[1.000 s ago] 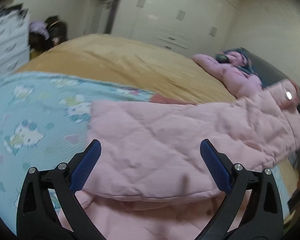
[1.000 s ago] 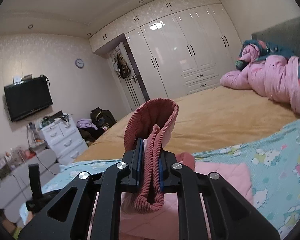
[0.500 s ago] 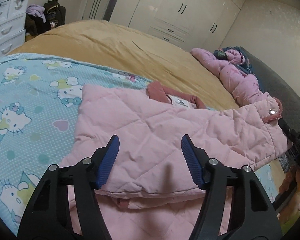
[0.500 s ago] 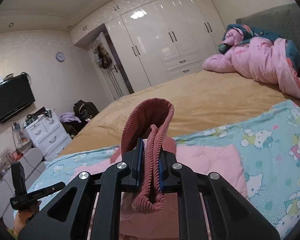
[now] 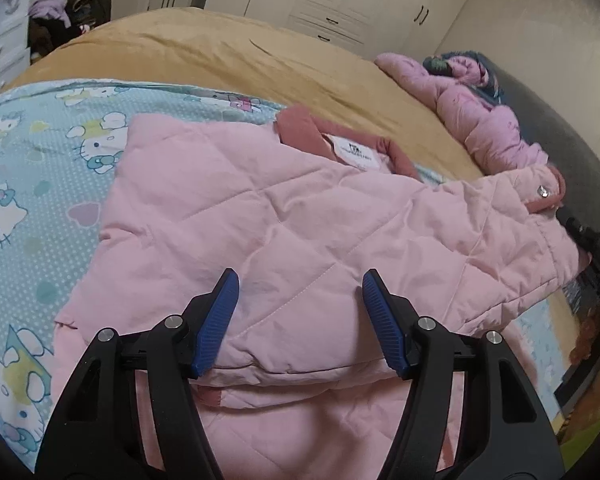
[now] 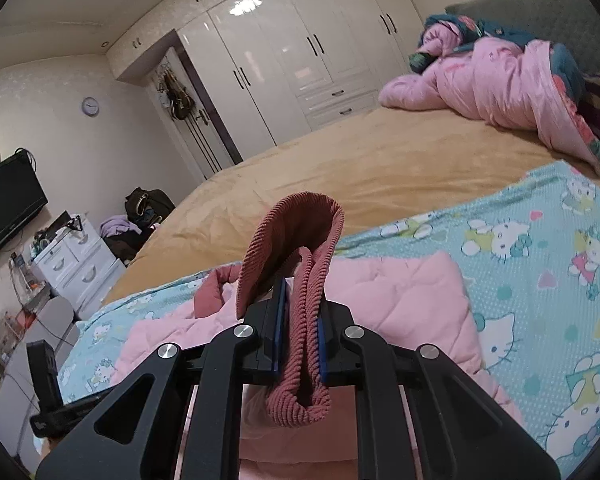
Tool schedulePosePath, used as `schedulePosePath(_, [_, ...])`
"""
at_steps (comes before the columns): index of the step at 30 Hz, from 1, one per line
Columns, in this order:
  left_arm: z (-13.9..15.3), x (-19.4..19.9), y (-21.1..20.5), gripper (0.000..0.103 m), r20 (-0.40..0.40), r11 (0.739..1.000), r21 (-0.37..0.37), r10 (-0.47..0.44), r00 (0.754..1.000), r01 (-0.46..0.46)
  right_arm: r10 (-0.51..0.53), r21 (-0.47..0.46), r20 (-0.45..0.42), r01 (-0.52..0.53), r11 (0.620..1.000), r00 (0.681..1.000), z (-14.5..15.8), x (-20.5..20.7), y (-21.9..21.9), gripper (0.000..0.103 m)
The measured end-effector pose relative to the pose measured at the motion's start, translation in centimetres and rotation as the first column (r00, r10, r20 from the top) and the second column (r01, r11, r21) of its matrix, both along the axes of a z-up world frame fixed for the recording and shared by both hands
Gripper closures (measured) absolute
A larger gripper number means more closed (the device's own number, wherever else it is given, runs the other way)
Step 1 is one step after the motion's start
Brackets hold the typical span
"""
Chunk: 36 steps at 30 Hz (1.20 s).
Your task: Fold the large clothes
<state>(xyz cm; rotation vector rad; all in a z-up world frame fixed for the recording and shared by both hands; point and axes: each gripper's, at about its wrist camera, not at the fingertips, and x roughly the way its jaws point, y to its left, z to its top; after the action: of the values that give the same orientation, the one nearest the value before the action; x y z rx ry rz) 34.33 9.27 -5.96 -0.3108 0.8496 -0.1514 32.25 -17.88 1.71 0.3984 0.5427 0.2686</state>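
Observation:
A pale pink quilted jacket point(image 5: 260, 208) lies on the bed, its dark pink collar and white label point(image 5: 352, 152) at the far side. One sleeve stretches off to the right, ending in a cuff with a snap point(image 5: 544, 196). My left gripper point(image 5: 300, 276) hovers just over the jacket's near folded edge. Its blue pads stand about half apart and do not press on the fabric. My right gripper point(image 6: 300, 308) is shut on the ribbed dark pink cuff point(image 6: 296, 232), which loops up above the jaws. The jacket body point(image 6: 400, 292) lies below it.
A turquoise cartoon-cat blanket point(image 5: 40, 160) lies under the jacket on a tan bedspread point(image 5: 220, 52). A pink quilt heap point(image 6: 492, 84) sits by the grey headboard. White wardrobes point(image 6: 300, 60), a drawer unit point(image 6: 72, 264) and a wall TV point(image 6: 8, 208) line the room.
The left jaws narrowed from wide to about half open, and that gripper sank closer to the jacket. The right gripper came down with the cuff still clamped.

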Motion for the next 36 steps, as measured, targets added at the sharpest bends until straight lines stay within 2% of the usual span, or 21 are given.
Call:
schedulePosePath(3, [-0.6,0.4,-0.5,0.047,-0.030,0.999,0.034,-0.006,1.000,0.007,-0.011,-0.006,-0.049,0.011,1.000,0.999,-0.5,0.4,-0.1,0.088])
schedulePosePath(5, [-1.0,0.5,-0.5,0.047,-0.046,0.999,0.038,-0.005,0.999,0.006,-0.039,0.002,-0.084,0.039,0.999,0.996,-0.7,0.5,-0.5,0.075])
schedulePosePath(7, [-1.1,0.6,-0.5,0.047,-0.049,0.999,0.037,-0.005,0.999,0.007,-0.091,0.029,-0.073,0.093,0.995,0.993,-0.5,0.0,-1.3,0.049])
schedulePosePath(8, [-1.1,0.6,-0.5,0.047,-0.050,0.999,0.037,-0.005,0.999,0.007,-0.108,0.040,-0.063,0.111,0.993,0.992,-0.4,-0.3,-1.6,0.046])
schedulePosePath(11, [-1.2,0.5,-0.5,0.047,-0.054,0.999,0.040,-0.008,0.999,0.011,-0.123,0.065,-0.043,0.125,0.990,0.992,0.3,-0.9,-2.2,0.044])
schedulePosePath(15, [-1.3,0.6,-0.6,0.047,-0.059,0.999,0.046,-0.007,0.998,0.010,-0.090,0.042,-0.030,0.091,0.995,0.996,1.1,-1.1,-1.3,0.038])
schedulePosePath(17, [-1.4,0.7,-0.7,0.047,-0.061,0.999,0.050,-0.005,0.998,0.008,-0.046,0.007,-0.037,0.046,0.999,0.998,1.3,-0.8,-0.2,0.033])
schedulePosePath(21, [-1.6,0.8,-1.1,0.047,-0.064,0.996,0.087,-0.005,0.998,0.010,0.038,-0.142,-0.087,-0.050,0.989,0.995,0.7,0.0,3.8,0.023])
schedulePosePath(24, [-1.8,0.9,-1.2,0.046,-0.070,0.995,0.095,-0.006,0.998,0.013,0.073,-0.204,-0.155,-0.104,0.974,0.985,-0.9,0.8,6.4,0.018])
schedulePosePath(28, [-2.1,0.9,-1.0,0.046,-0.072,0.996,0.090,-0.003,0.997,0.010,0.077,-0.259,-0.257,-0.146,0.955,0.963,-3.7,2.0,8.3,0.017])
schedulePosePath(31, [-2.3,1.0,-1.3,0.045,-0.073,0.994,0.112,-0.004,0.997,0.012,0.055,-0.290,-0.368,-0.171,0.942,0.928,-7.0,3.1,8.7,0.016])
schedulePosePath(36, [-2.6,1.1,-1.3,0.045,-0.076,0.993,0.119,-0.003,0.997,0.012,0.049,-0.283,-0.407,-0.178,0.942,0.912,-9.9,3.4,9.2,0.009])
